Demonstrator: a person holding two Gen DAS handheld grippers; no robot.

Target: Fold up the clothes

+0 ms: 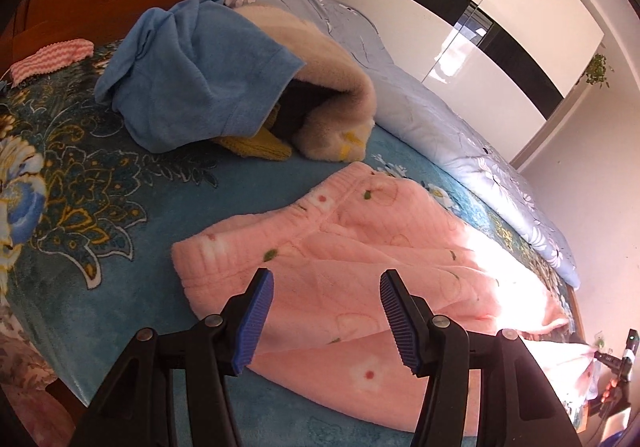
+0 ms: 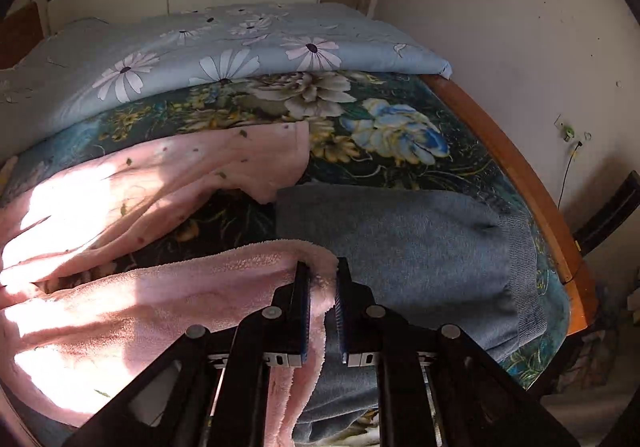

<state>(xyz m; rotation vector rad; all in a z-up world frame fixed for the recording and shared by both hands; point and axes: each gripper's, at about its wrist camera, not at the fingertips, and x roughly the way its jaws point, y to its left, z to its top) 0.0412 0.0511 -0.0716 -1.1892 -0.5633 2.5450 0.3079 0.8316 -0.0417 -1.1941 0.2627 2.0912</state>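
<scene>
Right gripper (image 2: pixel 323 279) jaws clamped on hem of pink fleece garment (image 2: pixel 160 287), soft, light, draping over bed (image 2: pixel 400 167); left gripper (image 1: pixel 326 321) jaws parted, empty, above waistband end, best pinched at edge.

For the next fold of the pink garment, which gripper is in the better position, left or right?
Right, probably. The right gripper is already shut on an edge of the pink garment and can carry it over. The left gripper is open above the cloth and holds nothing.
</scene>
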